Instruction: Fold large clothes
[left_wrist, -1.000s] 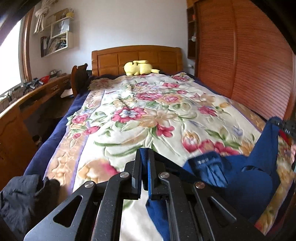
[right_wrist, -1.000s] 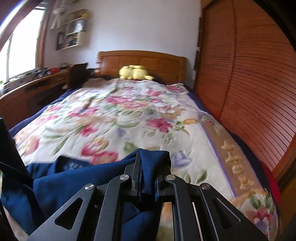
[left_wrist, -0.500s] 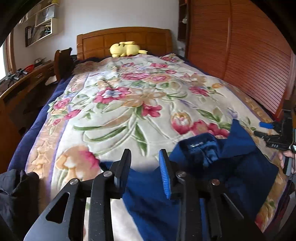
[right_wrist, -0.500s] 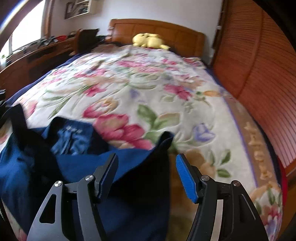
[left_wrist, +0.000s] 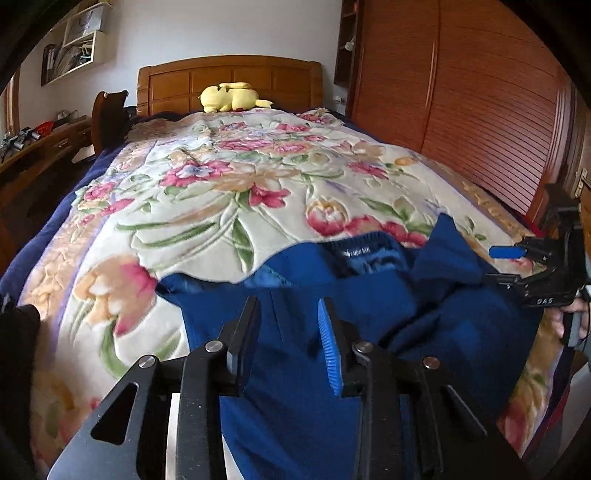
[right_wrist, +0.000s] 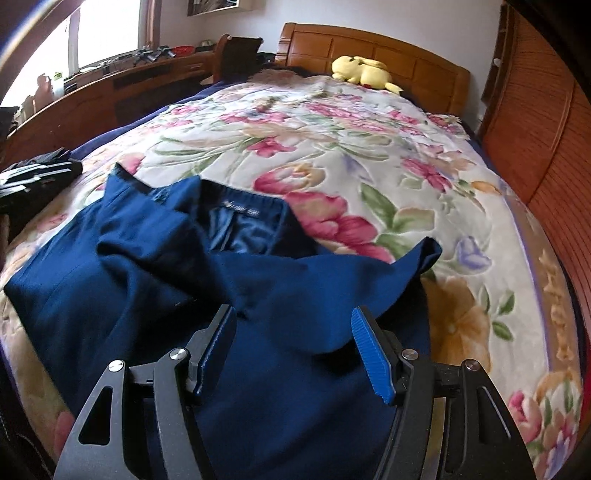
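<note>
A dark blue garment (left_wrist: 424, 332) lies on the near end of the flowered bedspread (left_wrist: 236, 192), collar with its label toward the headboard. It also shows in the right wrist view (right_wrist: 155, 266). My left gripper (left_wrist: 288, 332) is open and empty, just above the garment's left part. My right gripper (right_wrist: 293, 349) is open wide and empty over the garment's right part. The right gripper also shows in the left wrist view (left_wrist: 517, 264) at the far right, held in a hand.
A yellow plush toy (left_wrist: 231, 96) lies by the wooden headboard (left_wrist: 229, 79). A slatted wooden wardrobe (left_wrist: 480, 110) runs along the bed's right side. A wooden desk (right_wrist: 96, 99) and chair stand left. A dark cloth (left_wrist: 16, 354) lies at the bed's near left corner.
Both grippers were shut on the blue garment a second ago, holding it up. They have opened and let go, and the garment now lies on the bed.
</note>
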